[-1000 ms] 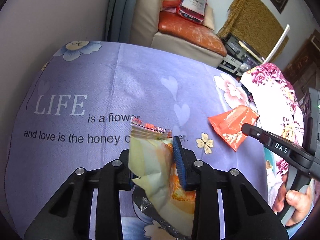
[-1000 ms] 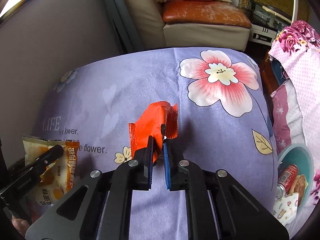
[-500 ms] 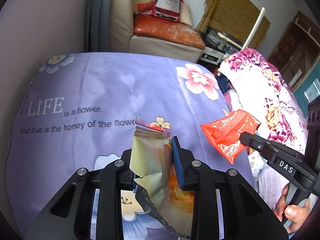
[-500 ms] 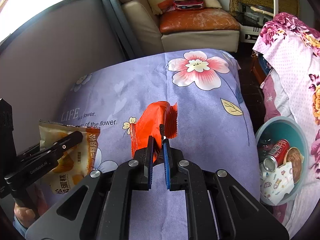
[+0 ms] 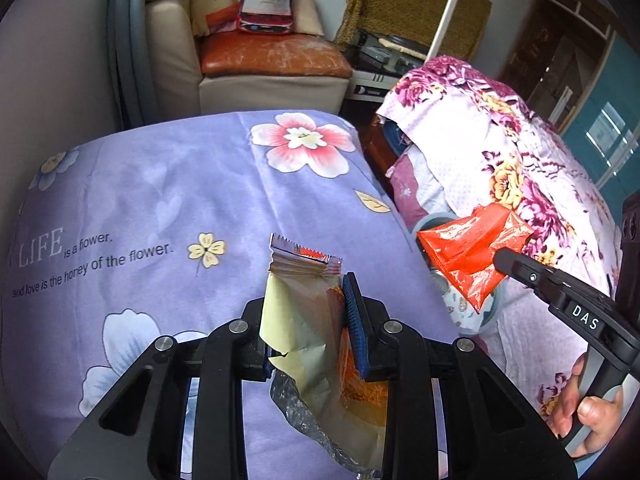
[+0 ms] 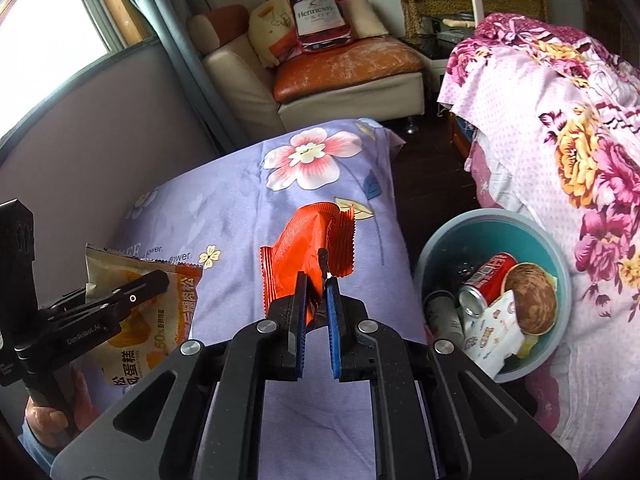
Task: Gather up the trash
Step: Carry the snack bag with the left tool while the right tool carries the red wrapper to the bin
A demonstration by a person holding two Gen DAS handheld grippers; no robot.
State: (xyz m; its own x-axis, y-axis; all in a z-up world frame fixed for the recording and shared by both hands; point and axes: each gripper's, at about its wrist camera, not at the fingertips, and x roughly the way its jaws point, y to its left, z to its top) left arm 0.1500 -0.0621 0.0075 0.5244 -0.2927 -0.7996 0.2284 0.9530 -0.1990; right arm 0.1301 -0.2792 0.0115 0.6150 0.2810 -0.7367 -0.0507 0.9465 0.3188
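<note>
While both grippers hang over the lilac flower-print cloth [image 5: 168, 184], each has a wrapper pinched. Left gripper [image 5: 308, 320]: jaws clamped on a crinkly yellow snack bag [image 5: 304, 312], pale matte on the side facing its own camera, printed orange seen from the right wrist view, serrated foil seal on top, silver lining showing at the torn lower end. Bag is upright between the blue ribbed pads [image 5: 354, 312], off the cloth. Tool pitched down; a hand [image 6: 48, 416] grips its handle at bottom left of the right view.

Right gripper [image 6: 316, 300]: jaws nearly together, nipping the lower part of a glossy orange-red wrapper [image 6: 308, 248], embossed, zigzag edges, standing up from the pads. It's in the air near the cloth's right edge. Fingers [image 5: 592, 412] wrap that handle.

Far right, on the floor beside the floral bedspread [image 6: 560, 128]: round teal basin [image 6: 452, 232] with a red can [image 6: 486, 284], brown disc, printed paper.
</note>
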